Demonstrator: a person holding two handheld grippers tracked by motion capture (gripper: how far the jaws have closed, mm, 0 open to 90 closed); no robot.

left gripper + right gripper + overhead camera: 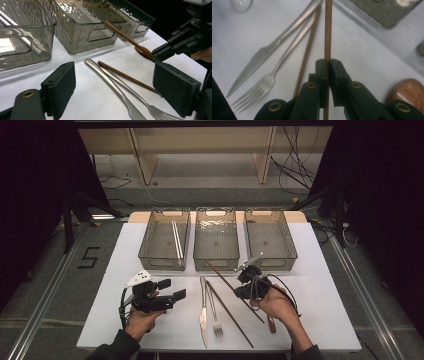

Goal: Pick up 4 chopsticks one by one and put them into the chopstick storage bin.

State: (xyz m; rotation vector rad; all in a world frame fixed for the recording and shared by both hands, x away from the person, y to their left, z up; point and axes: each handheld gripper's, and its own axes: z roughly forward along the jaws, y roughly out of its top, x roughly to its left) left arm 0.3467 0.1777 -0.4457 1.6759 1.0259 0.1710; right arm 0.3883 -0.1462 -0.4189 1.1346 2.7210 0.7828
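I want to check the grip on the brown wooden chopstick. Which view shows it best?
The right gripper view: the right hand-held gripper pinches the brown wooden chopstick close up between its pads. The high view shows the chopstick small, slanting toward the middle bin. The left gripper view shows its raised end.

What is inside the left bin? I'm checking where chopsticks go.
The left bin holds a pair of white chopsticks lying lengthwise along its right side. The rest of its floor looks bare; the near corners are hard to read through the tinted wall.

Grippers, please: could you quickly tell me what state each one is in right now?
Left gripper: open, holding nothing.
Right gripper: closed on a brown chopstick.
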